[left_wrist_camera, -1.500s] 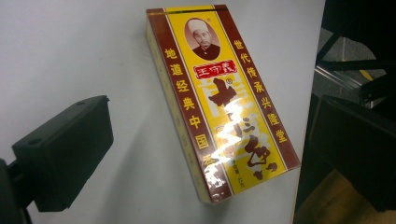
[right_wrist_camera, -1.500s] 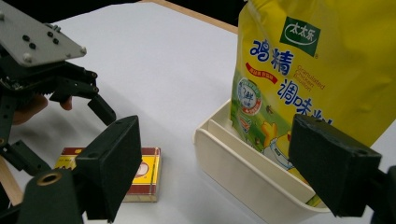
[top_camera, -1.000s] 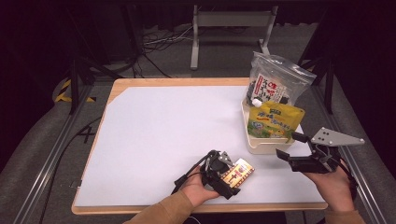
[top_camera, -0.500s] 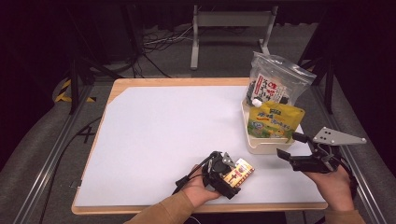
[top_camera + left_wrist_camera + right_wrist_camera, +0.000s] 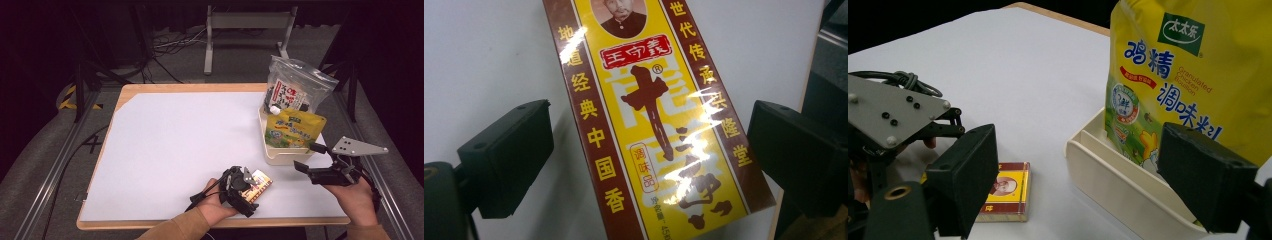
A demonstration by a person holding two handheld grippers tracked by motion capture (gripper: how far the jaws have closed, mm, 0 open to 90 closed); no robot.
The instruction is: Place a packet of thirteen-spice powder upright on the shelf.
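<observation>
Yellow-and-maroon printed cardboard makes up the flat spice box (image 5: 659, 125) that lies on the white-topped counter (image 5: 185, 145) near its front edge, and we see it between the two black jaws of our left hand-held gripper (image 5: 245, 192). In the left gripper view those jaws stand spread on either side of the box, with bare counter showing between each pad and the box's long edges; they have just been closing a little, yet they do not press on it. Our right hand-held gripper (image 5: 307, 162) hovers to the right of the box, its jaws spread with nothing between them, pointing toward the cream plastic bin (image 5: 272, 150). That bin sits near the counter's right edge, well apart from the box. A yellow stand-up pouch of chicken seasoning (image 5: 1188, 75) stands upright inside it. Behind the pouch, a clear zip bag with a red-and-white label (image 5: 295, 87) leans at the bin's far end.
</observation>
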